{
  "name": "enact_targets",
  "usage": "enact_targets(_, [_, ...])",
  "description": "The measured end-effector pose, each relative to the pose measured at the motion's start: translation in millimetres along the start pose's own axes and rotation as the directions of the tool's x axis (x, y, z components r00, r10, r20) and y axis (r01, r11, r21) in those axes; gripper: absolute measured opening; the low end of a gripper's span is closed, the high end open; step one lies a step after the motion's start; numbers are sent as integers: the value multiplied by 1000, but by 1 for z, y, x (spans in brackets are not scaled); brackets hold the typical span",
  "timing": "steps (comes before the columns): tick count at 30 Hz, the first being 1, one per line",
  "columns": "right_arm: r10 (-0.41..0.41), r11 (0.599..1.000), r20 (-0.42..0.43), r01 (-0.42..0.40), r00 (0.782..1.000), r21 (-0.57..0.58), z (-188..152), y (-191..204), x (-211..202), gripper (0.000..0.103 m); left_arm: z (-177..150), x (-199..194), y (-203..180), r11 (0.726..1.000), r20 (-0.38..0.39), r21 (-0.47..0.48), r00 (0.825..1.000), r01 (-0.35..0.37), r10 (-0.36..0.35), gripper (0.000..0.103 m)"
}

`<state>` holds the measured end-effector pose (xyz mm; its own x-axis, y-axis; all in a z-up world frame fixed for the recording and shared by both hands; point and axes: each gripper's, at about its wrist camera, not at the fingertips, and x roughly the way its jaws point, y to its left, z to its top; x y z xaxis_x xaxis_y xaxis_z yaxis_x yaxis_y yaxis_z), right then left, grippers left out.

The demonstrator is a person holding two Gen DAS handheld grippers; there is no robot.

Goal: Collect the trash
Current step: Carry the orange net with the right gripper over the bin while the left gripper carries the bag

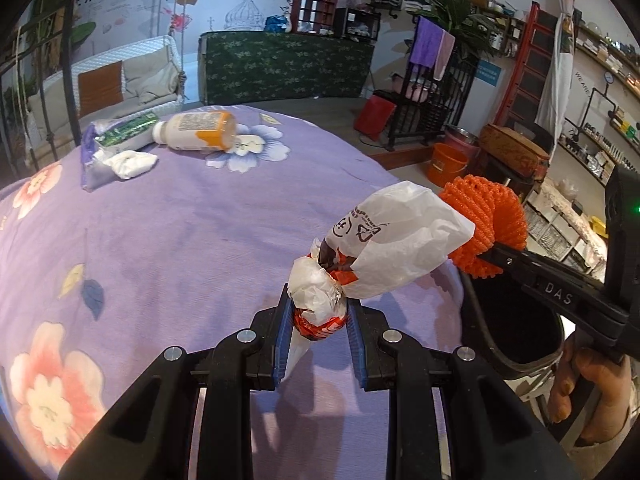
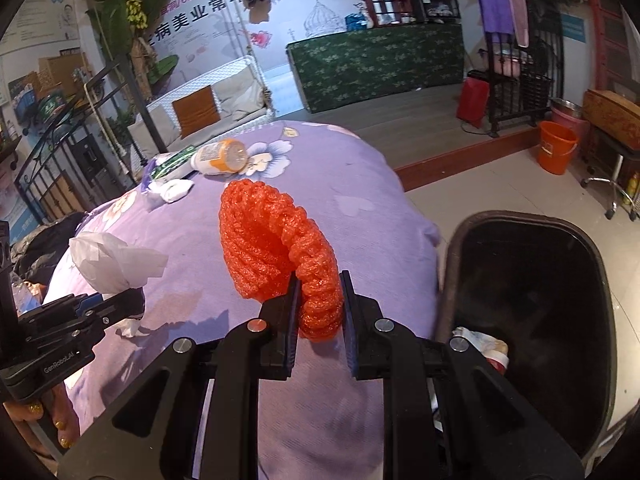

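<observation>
On the far left of the purple floral bedspread (image 1: 180, 232), a tissue pack (image 1: 116, 136), a crumpled tissue (image 1: 132, 164) and a toppled orange-labelled bottle (image 1: 200, 132) are seen lying close together, not yet collected. Further right, a white paper wrapper (image 1: 384, 248) with an orange-printed wad at its neck is clamped between the closed jaws of the left gripper (image 1: 320, 320). An orange foam fruit net (image 2: 280, 248) is pinched by the right gripper (image 2: 320, 300), its jaws shut on the net's lower rim. At the far right the dark bin (image 2: 532, 292) stands against the bed's edge (some rubbish can already be made out inside). Both loads would best be carried fully over the bin's mouth before being released, since light paper and foam may well drift or catch on the rim.
</observation>
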<state>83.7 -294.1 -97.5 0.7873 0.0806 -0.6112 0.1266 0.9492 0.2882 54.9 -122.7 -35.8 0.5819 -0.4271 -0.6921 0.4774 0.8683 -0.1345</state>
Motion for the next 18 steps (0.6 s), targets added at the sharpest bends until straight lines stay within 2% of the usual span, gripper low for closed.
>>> enact_targets(7, [-88, 994, 10, 88, 996, 63, -10, -36, -16, 20, -2, 2, -33, 998, 6, 45, 999, 53, -54, 24])
enact_targets(18, [-217, 967, -7, 216, 976, 138, -29, -85, -39, 20, -10, 10, -67, 988, -26, 82, 991, 131, -130, 24])
